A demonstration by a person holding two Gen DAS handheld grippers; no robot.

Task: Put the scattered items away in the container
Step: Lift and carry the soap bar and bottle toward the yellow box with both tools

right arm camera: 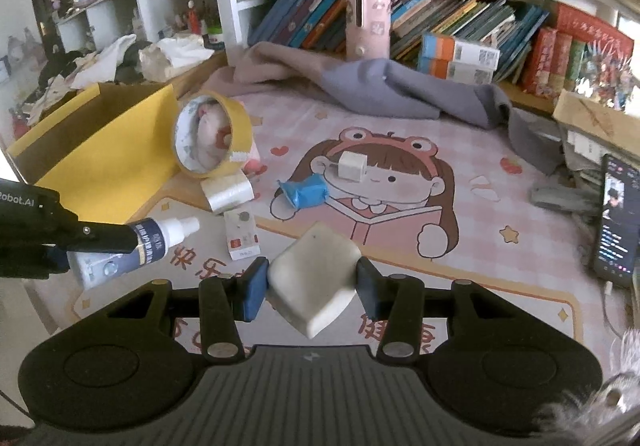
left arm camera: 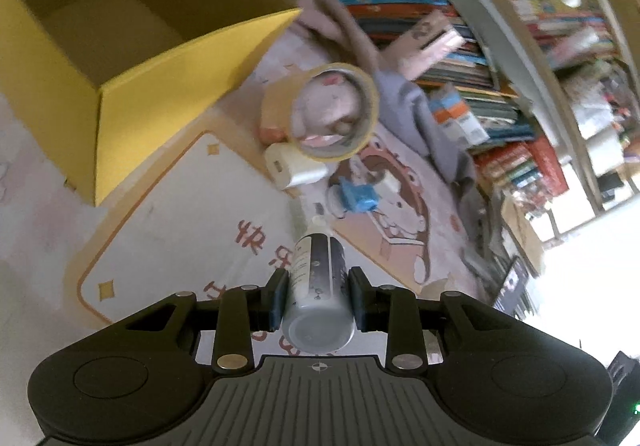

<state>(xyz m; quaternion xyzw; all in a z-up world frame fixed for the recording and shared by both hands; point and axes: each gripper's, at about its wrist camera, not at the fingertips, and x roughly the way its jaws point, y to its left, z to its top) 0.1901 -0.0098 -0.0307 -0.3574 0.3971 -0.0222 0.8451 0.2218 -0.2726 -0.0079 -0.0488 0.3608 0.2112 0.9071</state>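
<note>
My left gripper (left arm camera: 318, 296) is shut on a small spray bottle (left arm camera: 318, 286) with a dark label and white cap, held above the mat; the same bottle (right arm camera: 160, 236) shows at the left of the right wrist view. My right gripper (right arm camera: 312, 286) is shut on a white block (right arm camera: 314, 278), tilted on its corner. The open yellow box (left arm camera: 132, 94) stands at the upper left, and appears as the yellow box (right arm camera: 100, 150) in the right view. On the mat lie a big tape roll (right arm camera: 212, 134), a clear tape roll (right arm camera: 228, 192), a blue packet (right arm camera: 306, 194), a white cube (right arm camera: 352, 166) and a small card box (right arm camera: 240, 236).
A cartoon play mat (right arm camera: 460, 246) covers the floor. Crumpled grey and pink cloth (right arm camera: 380, 86) lies along a shelf of books (right arm camera: 460, 22). A phone (right arm camera: 616, 214) with a lit screen leans at the right edge. A pink carton (right arm camera: 368, 22) stands before the books.
</note>
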